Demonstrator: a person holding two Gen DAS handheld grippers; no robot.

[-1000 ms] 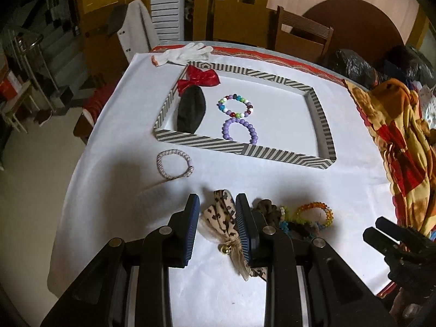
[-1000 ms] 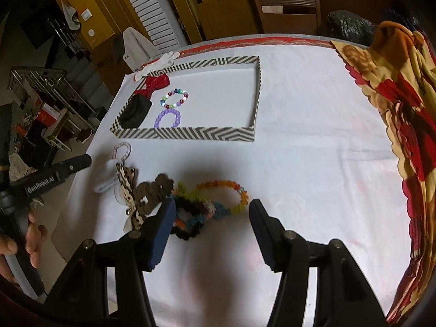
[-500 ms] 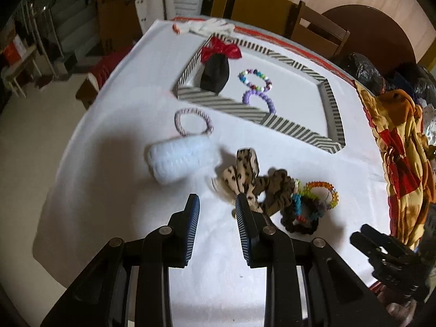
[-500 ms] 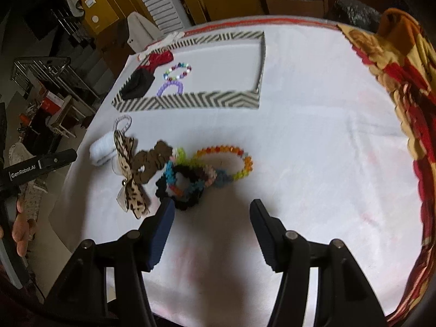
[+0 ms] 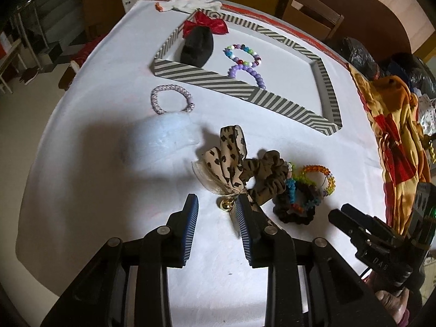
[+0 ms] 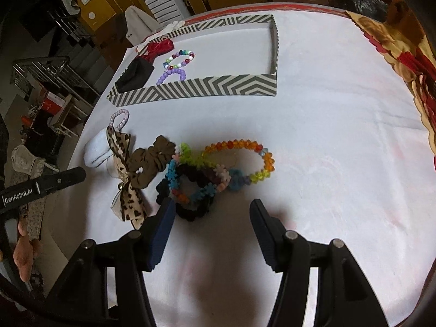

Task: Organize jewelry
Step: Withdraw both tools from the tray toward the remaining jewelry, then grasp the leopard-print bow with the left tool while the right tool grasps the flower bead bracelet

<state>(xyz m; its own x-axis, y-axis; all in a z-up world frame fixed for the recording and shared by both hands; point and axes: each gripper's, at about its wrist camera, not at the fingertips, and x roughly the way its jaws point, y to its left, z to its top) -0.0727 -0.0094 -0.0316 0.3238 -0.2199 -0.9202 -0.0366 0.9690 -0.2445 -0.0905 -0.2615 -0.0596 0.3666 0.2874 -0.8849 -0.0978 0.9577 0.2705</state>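
Only left view shows gold bell (image 5: 225, 205)

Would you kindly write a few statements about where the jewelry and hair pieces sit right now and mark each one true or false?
1. The purple bead bracelet lies inside the striped tray. True.
2. The red bow lies outside the tray. False: it sits in the tray's far corner.
3. The leopard-print bow lies on the white cloth outside the tray. True.
4. The right gripper is shut on the orange bead bracelet. False: its jaws stand apart and hold nothing.
5. The pink braided bracelet sits in the tray. False: it lies outside, beside the near wall.
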